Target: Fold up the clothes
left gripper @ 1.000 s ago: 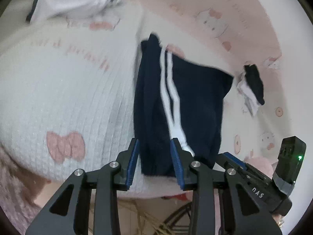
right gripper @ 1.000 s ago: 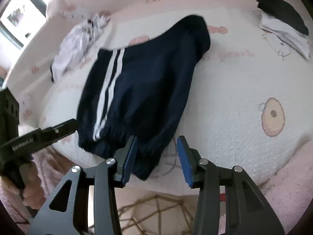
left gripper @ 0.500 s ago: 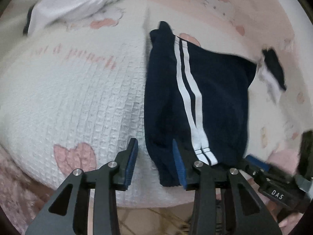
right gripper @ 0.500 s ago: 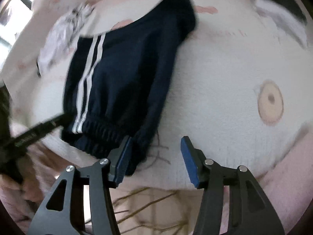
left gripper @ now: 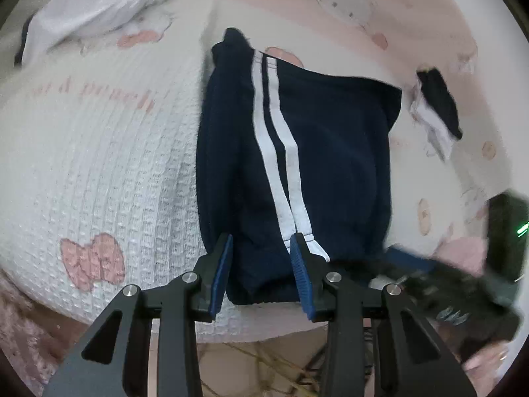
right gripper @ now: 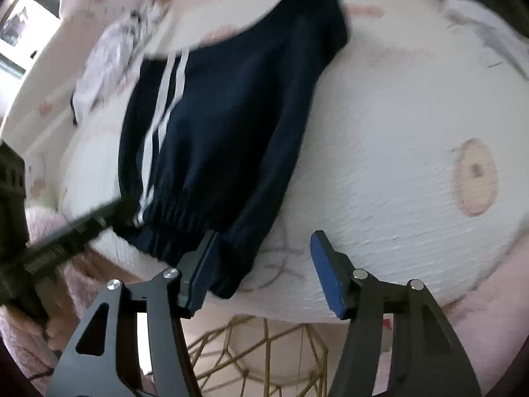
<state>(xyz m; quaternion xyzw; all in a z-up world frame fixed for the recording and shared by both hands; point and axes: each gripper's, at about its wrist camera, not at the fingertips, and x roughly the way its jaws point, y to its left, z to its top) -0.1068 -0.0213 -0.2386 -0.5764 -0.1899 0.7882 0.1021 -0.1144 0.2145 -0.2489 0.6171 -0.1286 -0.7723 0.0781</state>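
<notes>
Navy shorts [left gripper: 297, 165] with two white side stripes lie flat on a white waffle blanket [left gripper: 99, 172]. Their gathered near hem reaches the bed's front edge. My left gripper [left gripper: 262, 241] points down over the striped end of that hem; its jaws stand apart with the fabric between them, and the pads are not pressing. In the right wrist view the shorts [right gripper: 215, 132] run away from my right gripper [right gripper: 264, 235]. Its jaws are opening, and the hem's right corner lies just inside the left finger [right gripper: 201, 271], which it may touch. Each gripper shows blurred in the other's view.
A crumpled white garment [left gripper: 92, 10] lies at the back left, and a folded black-and-white piece [left gripper: 436, 106] at the right. The bed drops off just under both grippers. A gold wire basket [right gripper: 258, 347] stands below the edge, beside fluffy pink fabric [left gripper: 20, 330].
Both grippers have come down closer to the near hem of the shorts. The right jaws have spread wider. The left jaws now straddle the striped end of the hem.
</notes>
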